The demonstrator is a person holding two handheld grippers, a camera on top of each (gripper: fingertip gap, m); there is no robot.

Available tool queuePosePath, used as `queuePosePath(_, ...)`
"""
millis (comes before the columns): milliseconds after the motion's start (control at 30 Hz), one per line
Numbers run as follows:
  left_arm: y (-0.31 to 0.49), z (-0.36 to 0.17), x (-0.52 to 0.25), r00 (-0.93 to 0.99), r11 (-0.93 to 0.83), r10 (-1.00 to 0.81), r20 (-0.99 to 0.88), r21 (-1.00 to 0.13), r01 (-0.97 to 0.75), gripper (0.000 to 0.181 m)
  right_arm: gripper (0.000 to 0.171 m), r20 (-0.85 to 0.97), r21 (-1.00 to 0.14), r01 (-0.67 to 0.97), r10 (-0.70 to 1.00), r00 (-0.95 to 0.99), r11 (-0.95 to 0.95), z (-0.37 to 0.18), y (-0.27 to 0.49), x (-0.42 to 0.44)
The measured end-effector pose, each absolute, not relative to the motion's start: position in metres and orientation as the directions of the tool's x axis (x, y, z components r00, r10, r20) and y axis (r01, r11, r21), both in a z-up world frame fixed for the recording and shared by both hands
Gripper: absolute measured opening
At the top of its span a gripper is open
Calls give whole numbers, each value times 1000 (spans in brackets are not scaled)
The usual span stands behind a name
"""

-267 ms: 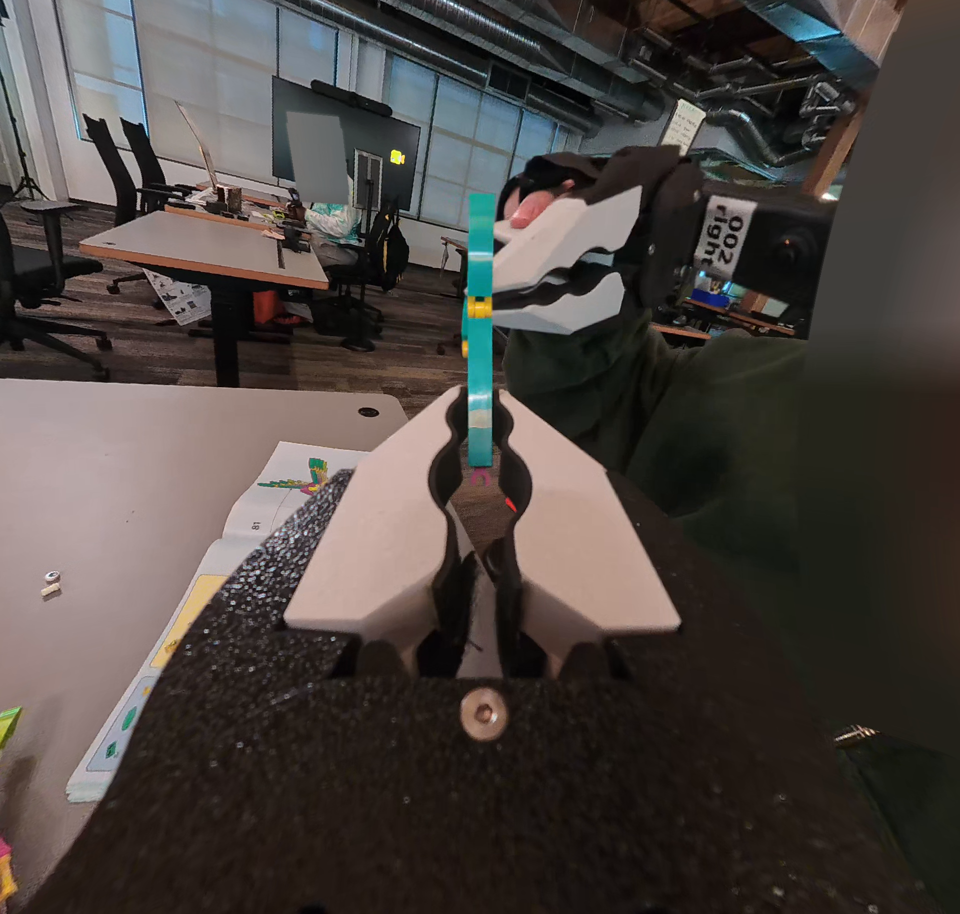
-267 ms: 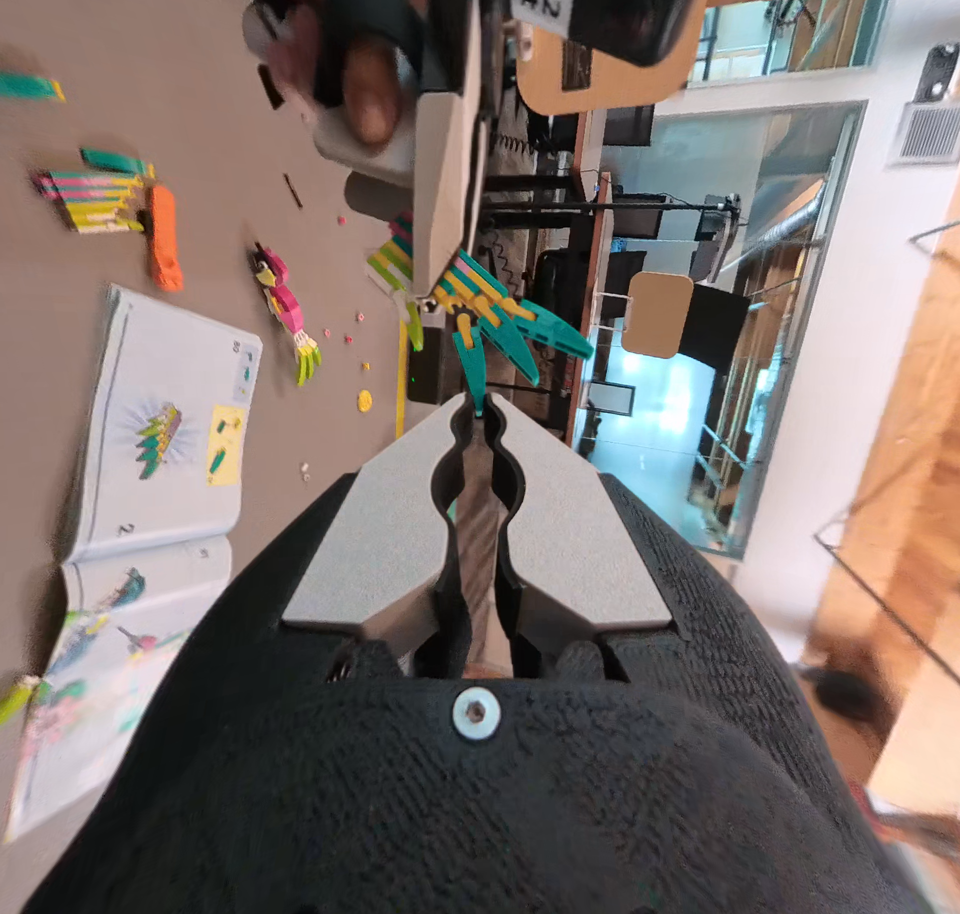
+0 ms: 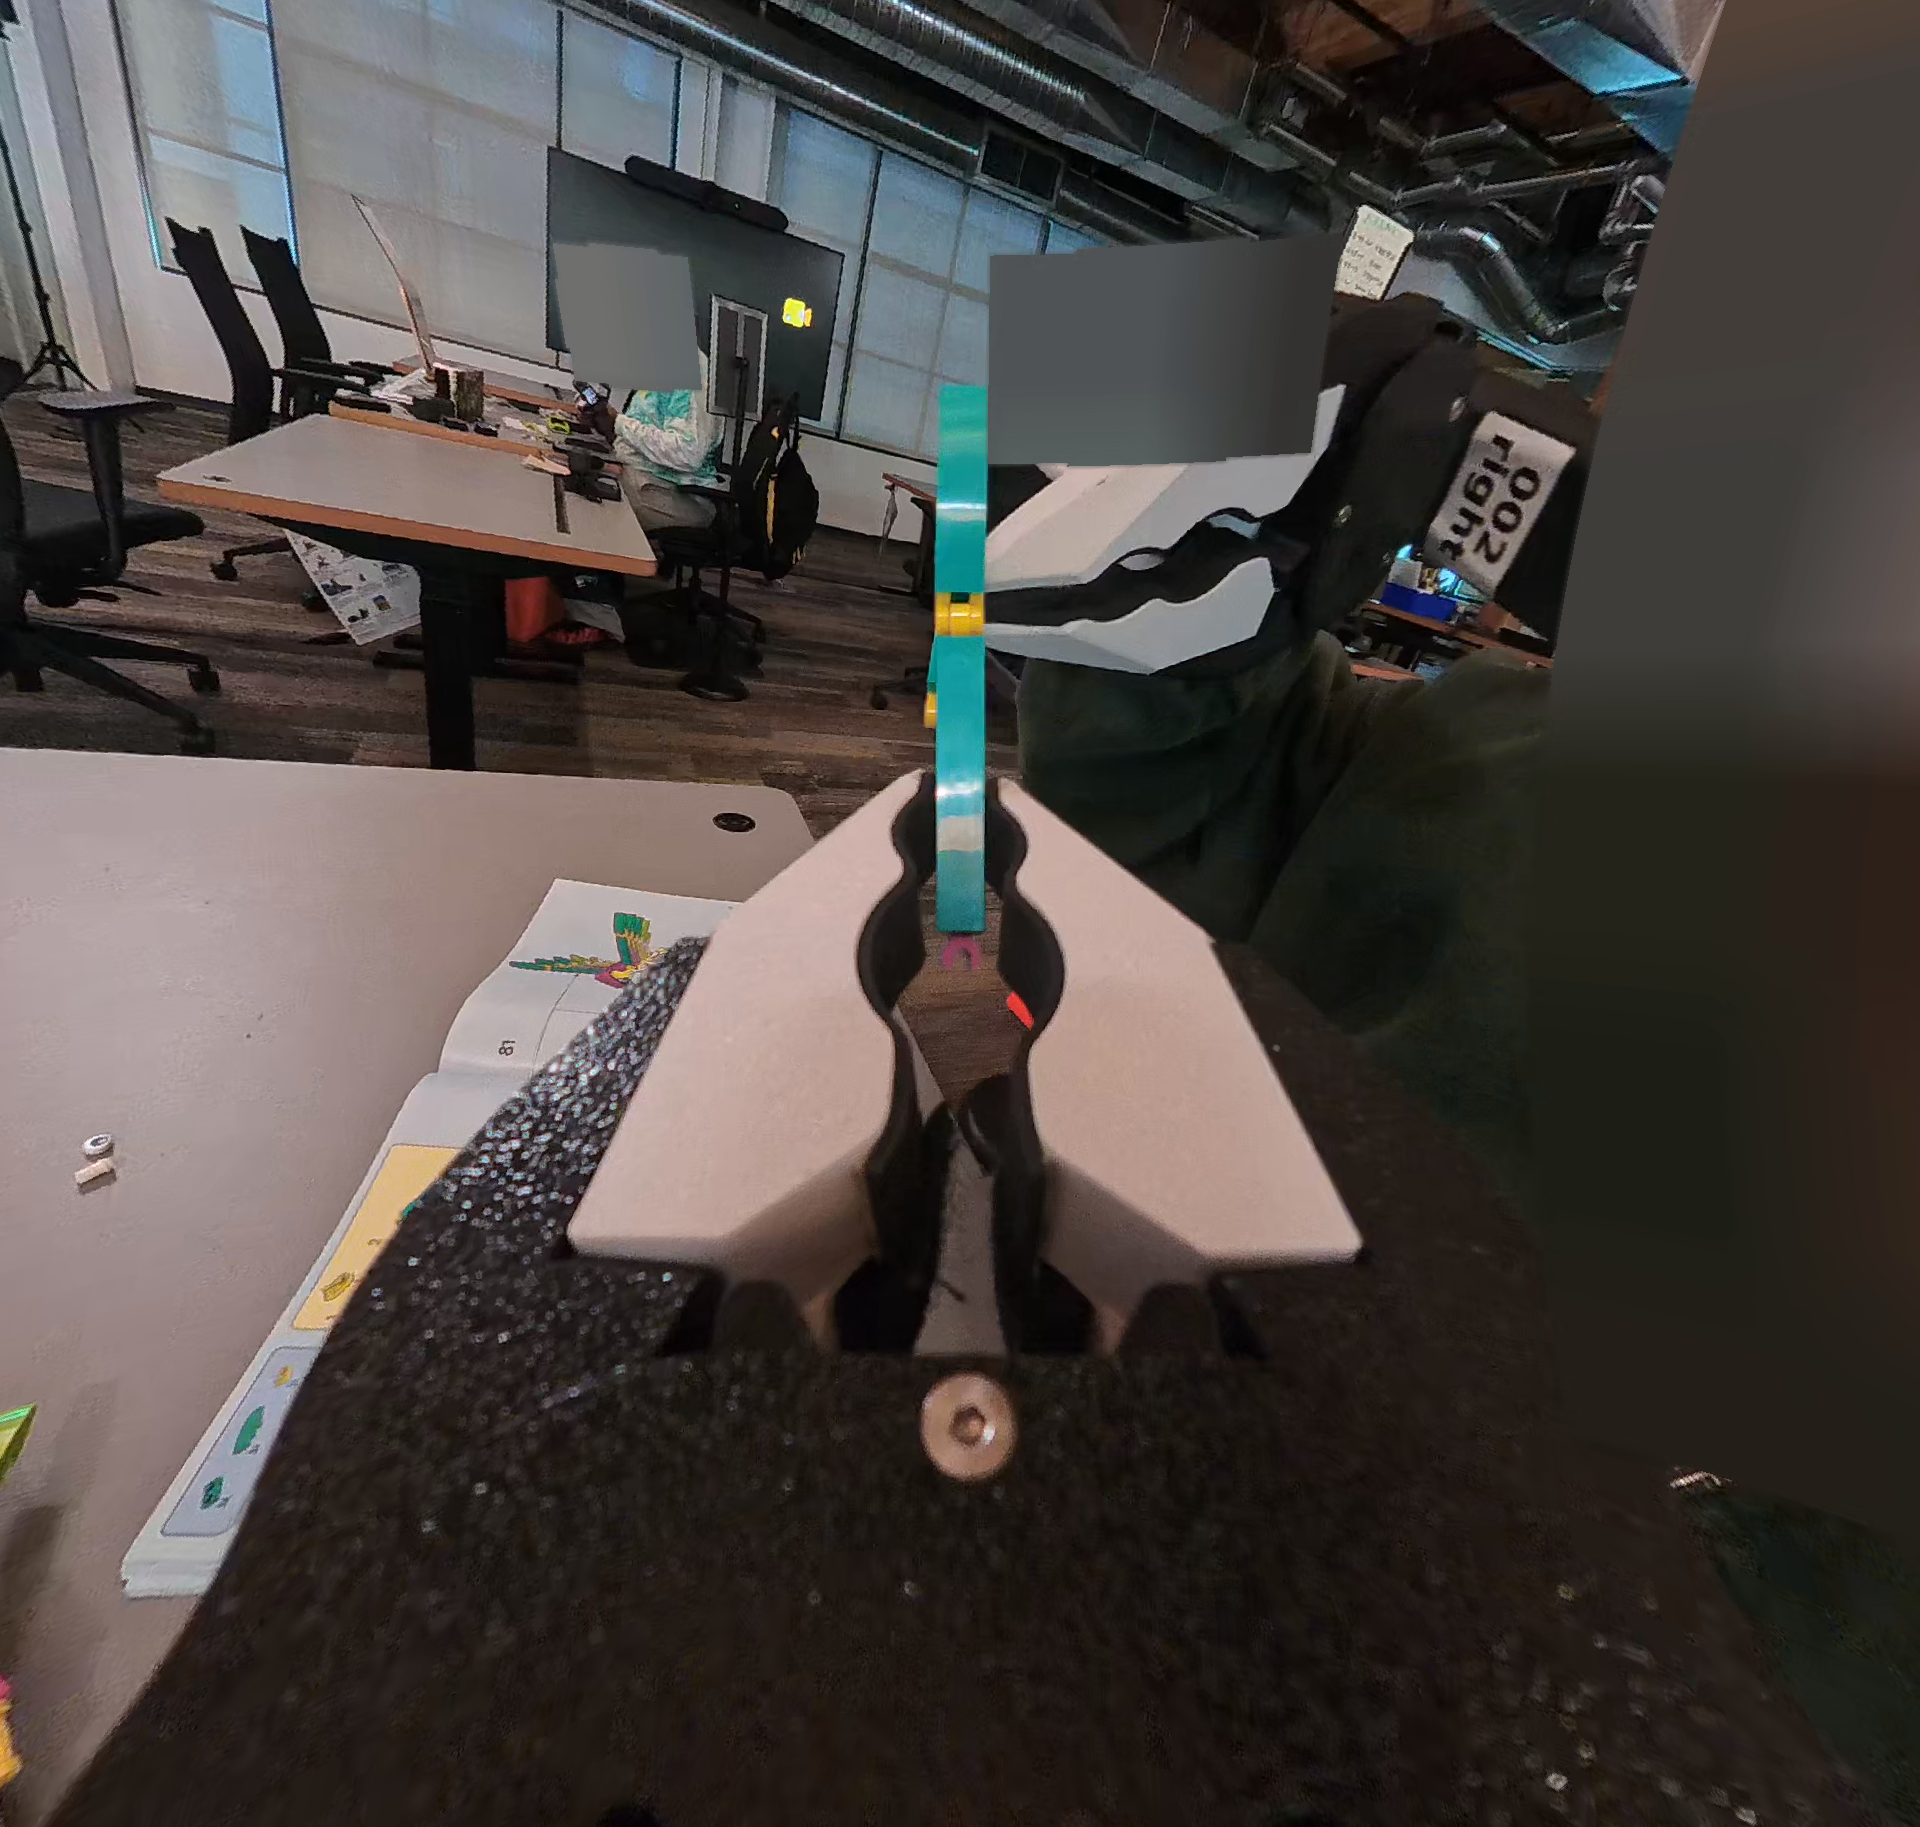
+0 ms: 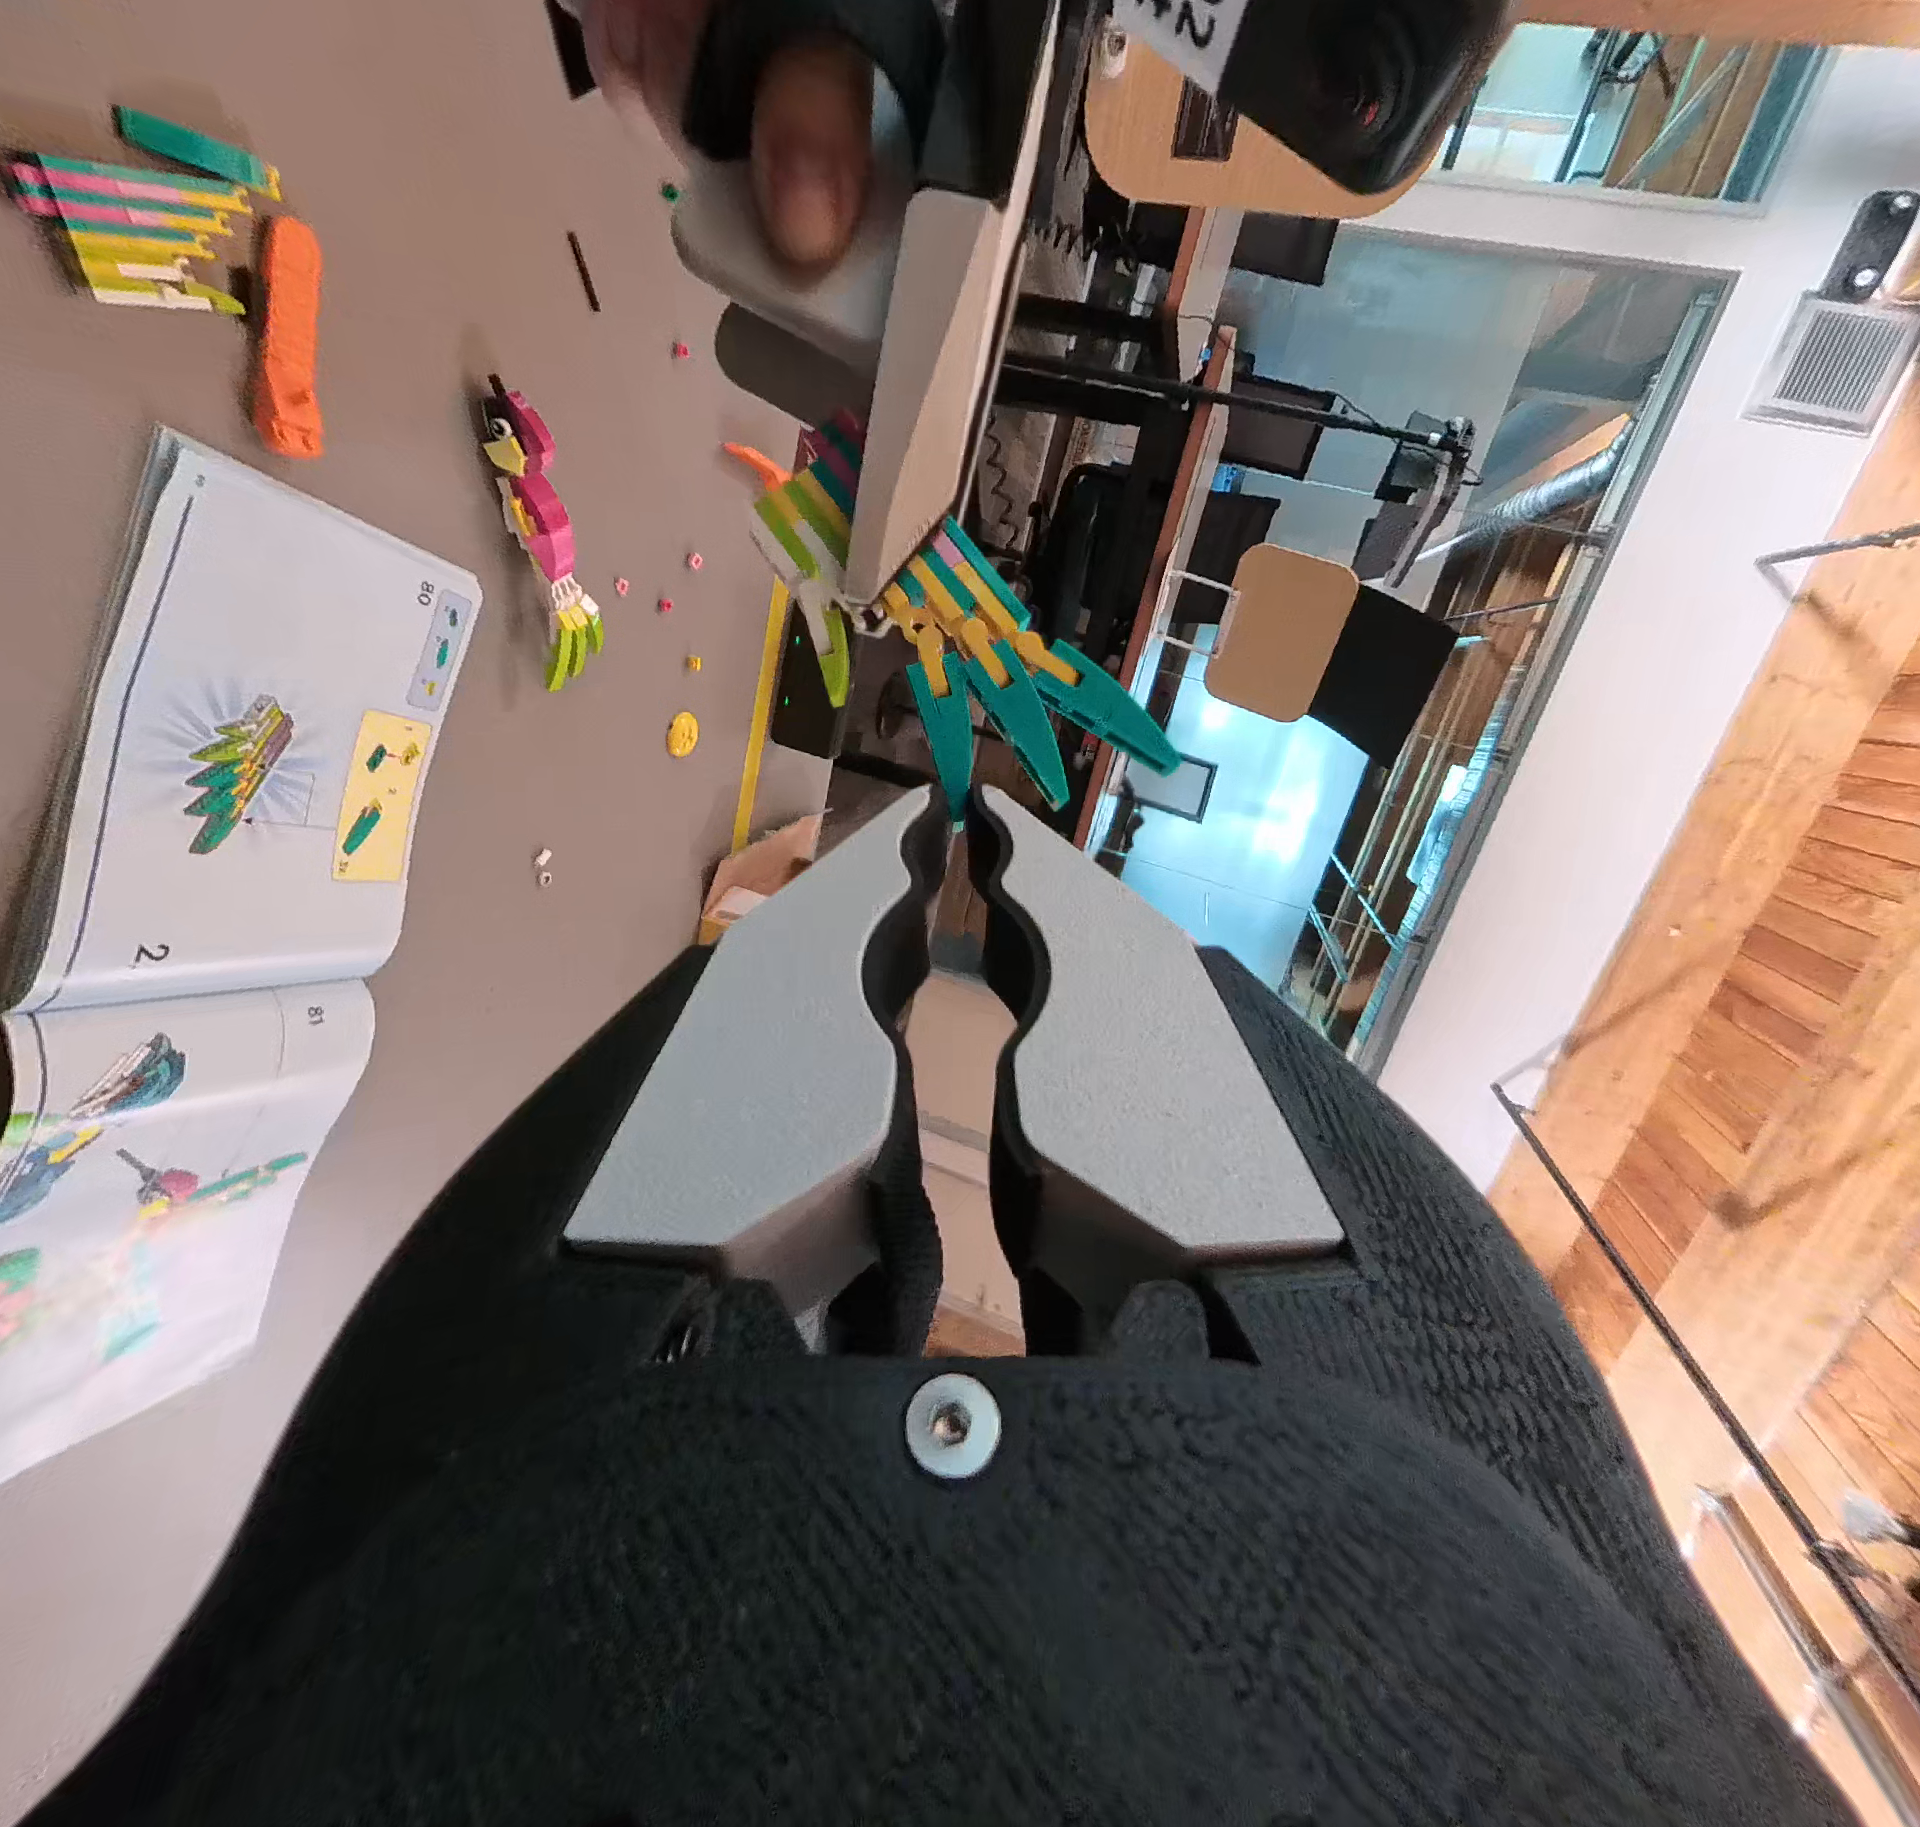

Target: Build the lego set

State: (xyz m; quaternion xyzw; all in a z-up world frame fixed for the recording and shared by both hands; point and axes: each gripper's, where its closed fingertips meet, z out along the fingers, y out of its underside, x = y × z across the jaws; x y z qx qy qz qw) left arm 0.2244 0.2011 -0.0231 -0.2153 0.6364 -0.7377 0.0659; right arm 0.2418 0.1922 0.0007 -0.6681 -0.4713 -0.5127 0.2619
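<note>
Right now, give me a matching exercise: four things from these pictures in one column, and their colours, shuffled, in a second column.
Things:
1. feather held at the right gripper tip
2. long tool lying on the table
3. small bird on the table
4. round coin-shaped piece

Colours:
A. yellow
B. pink
C. teal
D. orange

Pairs: 1-C, 2-D, 3-B, 4-A
</note>
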Motion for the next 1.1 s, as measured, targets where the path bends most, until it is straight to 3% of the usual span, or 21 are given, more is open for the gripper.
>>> queuePosePath(33,201,-23,224,-898,-179,-375,230,-968,-174,6,2,931,146,896,365,19,-419,1,192,241)
queuePosePath(700,195,-31,223,-890,-82,-421,173,-985,-153,6,1,882,262,886,468,-59,-383,-2,189,235)
queuePosePath(1100,197,-34,224,-859,31,-510,44,-997,-69,6,1,805,486,792,541,-243,-368,-4,192,241)
